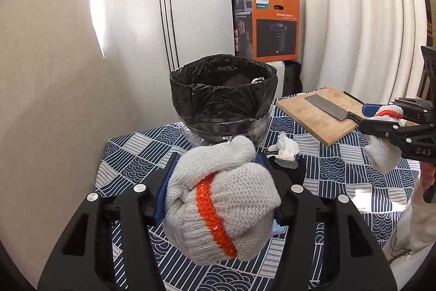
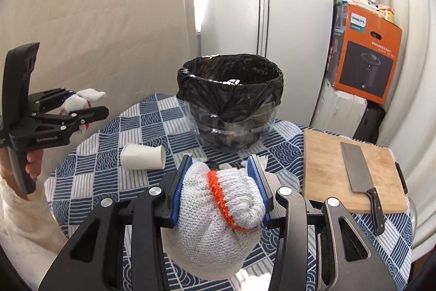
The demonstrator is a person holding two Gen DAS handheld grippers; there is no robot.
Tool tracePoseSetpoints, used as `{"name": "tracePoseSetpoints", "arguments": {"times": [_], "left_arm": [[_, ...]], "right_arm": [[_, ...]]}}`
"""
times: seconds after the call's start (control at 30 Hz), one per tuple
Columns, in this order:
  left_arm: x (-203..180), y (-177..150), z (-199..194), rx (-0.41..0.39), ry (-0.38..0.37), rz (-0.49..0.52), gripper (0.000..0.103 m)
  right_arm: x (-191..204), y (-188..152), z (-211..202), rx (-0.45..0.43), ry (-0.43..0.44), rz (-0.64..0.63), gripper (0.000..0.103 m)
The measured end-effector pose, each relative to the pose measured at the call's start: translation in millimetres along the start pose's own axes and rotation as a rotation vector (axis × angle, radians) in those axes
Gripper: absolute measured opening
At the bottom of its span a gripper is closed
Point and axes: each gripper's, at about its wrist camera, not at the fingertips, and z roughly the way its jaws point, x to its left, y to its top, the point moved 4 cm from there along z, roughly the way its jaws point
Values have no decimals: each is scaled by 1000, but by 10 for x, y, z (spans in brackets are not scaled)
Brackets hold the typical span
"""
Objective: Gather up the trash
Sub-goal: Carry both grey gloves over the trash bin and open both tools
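Left wrist view: the left gripper [image 1: 218,182] is hovering above the patterned surface [image 1: 340,171], its jaws closing tightly on a balled-up grey knit glove [image 1: 218,203] with an orange band. Just beyond it, a crumpled white tissue [image 1: 284,147] is lying on the surface, near the bin [image 1: 223,100] lined with a black bag. To the right, the right gripper [image 1: 392,119] is reaching in level above the surface, carrying lettering that reads "DAS".

In the right wrist view, the right gripper [image 2: 222,190] is likewise clamping its jaws on a second knit glove [image 2: 218,222], held above the surface in front of the bin [image 2: 230,100]. A white paper cup [image 2: 143,157] is lying on its side to the left. The left gripper [image 2: 81,111], held up at the left edge by a bare hand [image 2: 31,162], is showing the marking "GenRobot.AI". An orange box [image 2: 365,56] behind is reading "PHILIPS". A cleaver [image 2: 359,176] is resting on a wooden cutting board [image 2: 324,168].
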Motion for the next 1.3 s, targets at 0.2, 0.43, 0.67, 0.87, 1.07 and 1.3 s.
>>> {"name": "tracePoseSetpoints", "arguments": {"times": [0.2,0.43,0.67,0.87,1.07,1.3], "left_arm": [[5,297,123,-42,-83,18,57],[172,634,328,-96,-199,-6,58],[331,887,559,-101,-225,-44,58],[314,1094,680,-163,-309,-52,58],[240,1277,882,-207,-368,-62,58],[233,1402,1265,-183,-370,-87,58]], "right_arm": [[-82,333,90,-53,-3,-21,39],[-179,715,227,-119,-6,-48,39],[-254,1044,388,-179,19,-59,39],[-367,1255,557,-242,39,-48,39],[-493,1419,799,-282,56,-14,39],[-553,1556,1184,-262,76,6,39]]}}
